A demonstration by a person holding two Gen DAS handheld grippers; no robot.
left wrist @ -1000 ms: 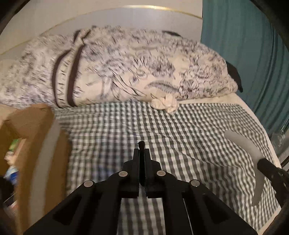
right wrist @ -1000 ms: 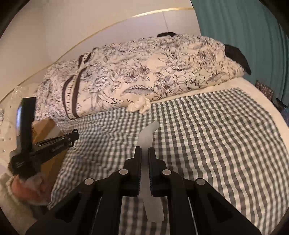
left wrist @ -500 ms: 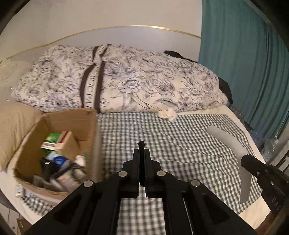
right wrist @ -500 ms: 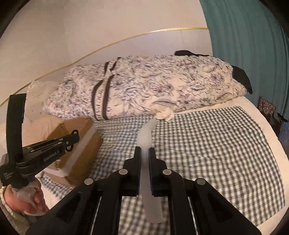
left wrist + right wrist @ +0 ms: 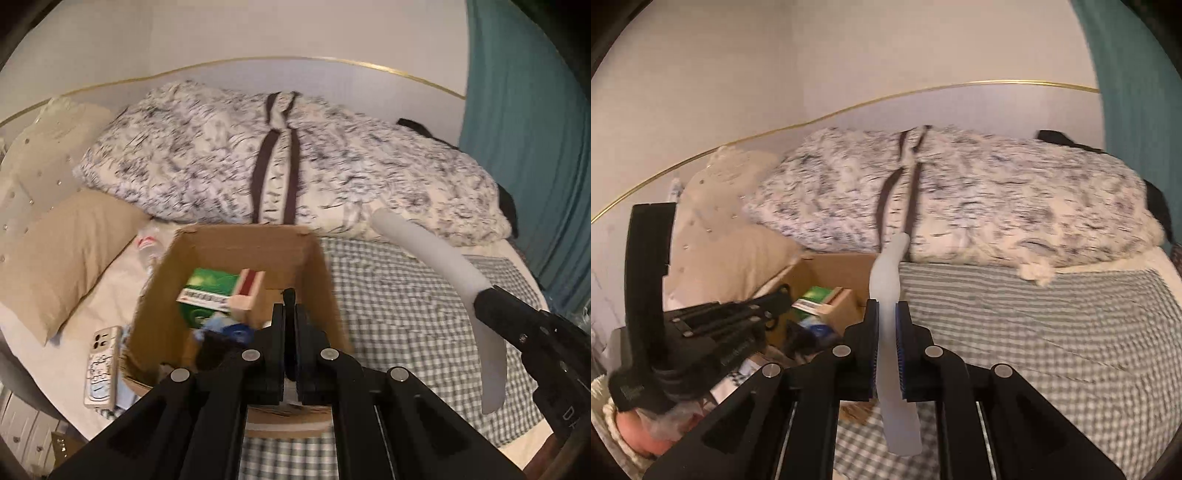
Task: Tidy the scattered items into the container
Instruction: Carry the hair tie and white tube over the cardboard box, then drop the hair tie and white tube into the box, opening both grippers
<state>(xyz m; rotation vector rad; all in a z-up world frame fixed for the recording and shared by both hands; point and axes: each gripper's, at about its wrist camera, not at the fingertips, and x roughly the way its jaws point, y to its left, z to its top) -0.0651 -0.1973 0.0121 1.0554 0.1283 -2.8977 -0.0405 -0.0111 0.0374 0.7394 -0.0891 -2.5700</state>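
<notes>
A: Starting with the biggest thing, a bed [image 5: 424, 314] with a checked cover is seen, and a rolled flowery quilt [image 5: 295, 170] is laid along the back of it.

B: Where is the container kept?

A: An open cardboard box [image 5: 236, 243] is set on the bed, near a tan pillow [image 5: 66, 251]. Small packs are already piled inside it.

B: And the thing to be tidied?

A: A long, pale, bent strip [image 5: 892, 280] is pinched around its middle by the right gripper [image 5: 886, 314]. It is held up in the air beside the box, not yet over it.

B: How will it feel?

A: It is likely light, smooth and a bit bendy, so it could slip. The middle is the best spot to be gripped.

B: And the left gripper [image 5: 289, 297]?

A: Its fingers are pressed together. A tiny dark thing may be caught at the tips, but that cannot be told.

B: Is anything shown in only one view?

A: A phone [image 5: 101, 365] beside the box is seen from the left only. A hand [image 5: 635, 432] is seen from the right only.
</notes>
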